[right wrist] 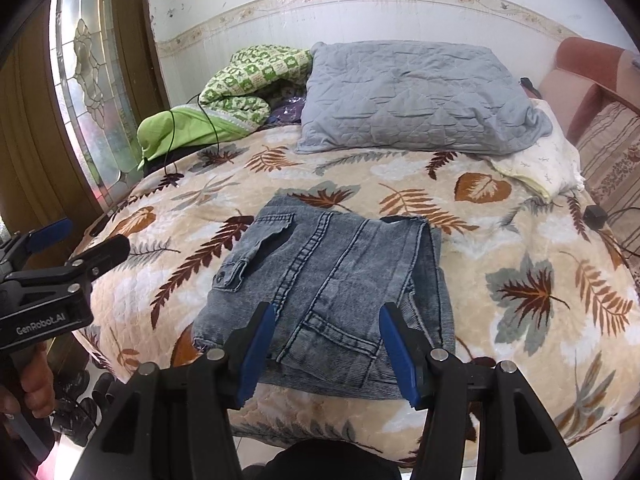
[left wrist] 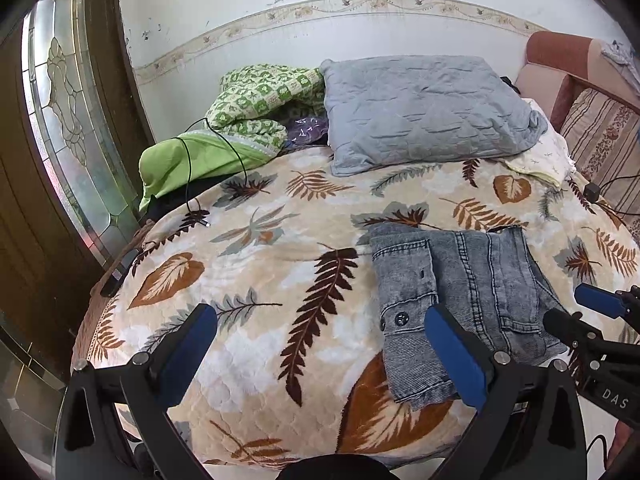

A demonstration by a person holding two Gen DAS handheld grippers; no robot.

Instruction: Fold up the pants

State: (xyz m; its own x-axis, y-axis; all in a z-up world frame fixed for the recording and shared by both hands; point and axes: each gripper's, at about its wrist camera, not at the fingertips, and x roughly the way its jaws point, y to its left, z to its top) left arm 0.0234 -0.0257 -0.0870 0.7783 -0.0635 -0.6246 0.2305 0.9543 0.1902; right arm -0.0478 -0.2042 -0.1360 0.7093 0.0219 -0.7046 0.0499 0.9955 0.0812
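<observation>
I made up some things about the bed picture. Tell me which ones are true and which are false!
1. The jeans lie folded on the leafy blanket. True.
2. The right gripper squeezes the jeans tight. False: its jaws stand apart, with nothing pinched between them.
3. The grey pillow sits on top of the jeans. False: it lies farther back, near the wall, apart from them.
4. The left gripper holds nothing. True: its jaws are wide open over the blanket.
5. A green patterned quilt is bunched up beside the pillow. True.
6. The jeans are bright red. False: they are washed grey-blue denim.
</observation>
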